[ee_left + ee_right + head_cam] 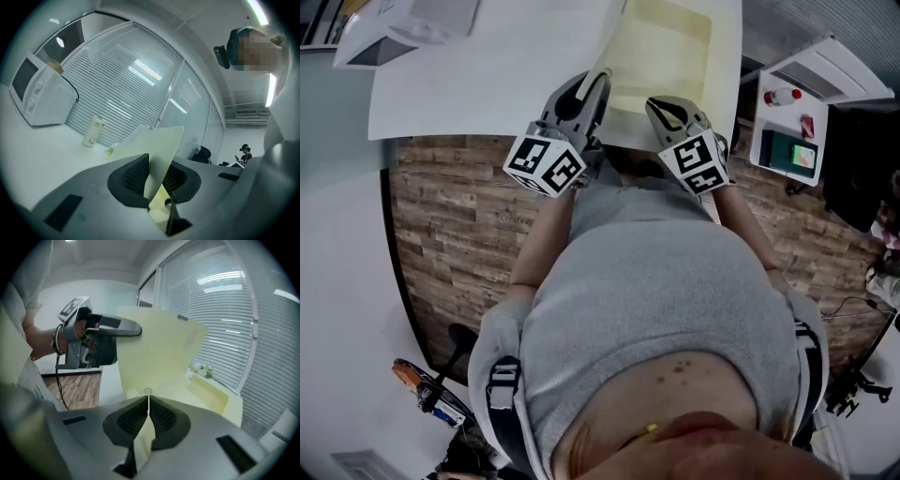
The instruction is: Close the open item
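Folder [667,47], pale yellow, lies open on the white tabletop [487,84], at its near edge and directly in front of both claws. Its cover [161,140] stands up, tilted, and passes between the pads of the left claw [157,177]. These pads are a little spread and do not seem to clamp it. The right claw [148,409] is pressed together, pinching the near edge of the folder's lower sheet.

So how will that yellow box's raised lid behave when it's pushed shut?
The lid stands up flat without drooping, so it is probably stiffish card, though thin and likely light. The right gripper pinches the yellow box at its front edge, which should stop it sliding on the smooth table.
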Demonstrator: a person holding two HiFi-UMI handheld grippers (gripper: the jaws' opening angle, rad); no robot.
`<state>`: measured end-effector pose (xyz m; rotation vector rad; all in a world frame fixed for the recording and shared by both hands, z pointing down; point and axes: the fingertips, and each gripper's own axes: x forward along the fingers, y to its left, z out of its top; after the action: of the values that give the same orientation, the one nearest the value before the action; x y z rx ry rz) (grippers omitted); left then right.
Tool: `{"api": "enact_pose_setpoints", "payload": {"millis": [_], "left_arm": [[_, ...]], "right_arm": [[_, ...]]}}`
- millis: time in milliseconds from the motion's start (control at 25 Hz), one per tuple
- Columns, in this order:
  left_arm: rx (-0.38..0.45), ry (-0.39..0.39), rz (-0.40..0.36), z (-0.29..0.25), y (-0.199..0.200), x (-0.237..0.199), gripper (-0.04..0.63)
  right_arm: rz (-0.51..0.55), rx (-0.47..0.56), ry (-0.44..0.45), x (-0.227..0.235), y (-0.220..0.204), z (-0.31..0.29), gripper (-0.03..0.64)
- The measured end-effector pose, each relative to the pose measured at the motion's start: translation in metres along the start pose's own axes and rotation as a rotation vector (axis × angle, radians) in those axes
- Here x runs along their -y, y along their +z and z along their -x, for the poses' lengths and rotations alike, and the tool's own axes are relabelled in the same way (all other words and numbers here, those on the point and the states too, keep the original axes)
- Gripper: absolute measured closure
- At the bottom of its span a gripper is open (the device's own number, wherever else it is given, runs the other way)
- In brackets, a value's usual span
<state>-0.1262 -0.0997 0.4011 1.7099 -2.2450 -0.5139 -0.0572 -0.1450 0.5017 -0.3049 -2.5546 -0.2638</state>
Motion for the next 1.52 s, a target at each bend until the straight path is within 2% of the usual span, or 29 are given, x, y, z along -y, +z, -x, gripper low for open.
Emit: {"api": "enact_pose_setpoints", "payload": {"millis": [160, 240, 280, 400, 480, 760, 960, 1160, 1520], "left_arm": [[-0.017, 0.006, -0.035, -0.002, -0.001, 0.003, 0.552], [-0.031, 0.006, -0.061, -0.004, -0.003, 0.006, 0.552], [-0.037, 0.003, -0.069, -0.005, -0.005, 0.008, 0.552], [-0.058, -0.010, -0.080, -0.010, -0.010, 0.015, 0.551], [-0.073, -0.020, -0.086, -0.013, -0.013, 0.020, 0.551], [-0.121, -0.062, -0.089, -0.026, -0.029, 0.036, 0.545], [-0.177, -0.104, -0.102, -0.038, -0.046, 0.052, 0.540], [-0.224, -0.145, -0.102, -0.047, -0.062, 0.067, 0.535], [-0.305, -0.184, -0.128, -0.061, -0.085, 0.083, 0.531]], "right_arm": [[-0.035, 0.076, -0.229, 0.055, 0.000, 0.050, 0.551], [-0.041, 0.031, -0.327, 0.083, -0.020, 0.067, 0.549], [-0.049, -0.009, -0.348, 0.092, -0.034, 0.071, 0.549], [-0.073, -0.113, -0.354, 0.103, -0.072, 0.073, 0.549], [-0.080, -0.135, -0.352, 0.101, -0.084, 0.072, 0.551], [-0.173, -0.044, -0.369, 0.095, -0.085, 0.067, 0.551], [-0.285, 0.017, -0.337, 0.097, -0.089, 0.068, 0.551], [-0.233, 0.033, -0.352, 0.096, -0.087, 0.069, 0.551], [-0.259, 0.072, -0.345, 0.094, -0.088, 0.070, 0.552]]}}
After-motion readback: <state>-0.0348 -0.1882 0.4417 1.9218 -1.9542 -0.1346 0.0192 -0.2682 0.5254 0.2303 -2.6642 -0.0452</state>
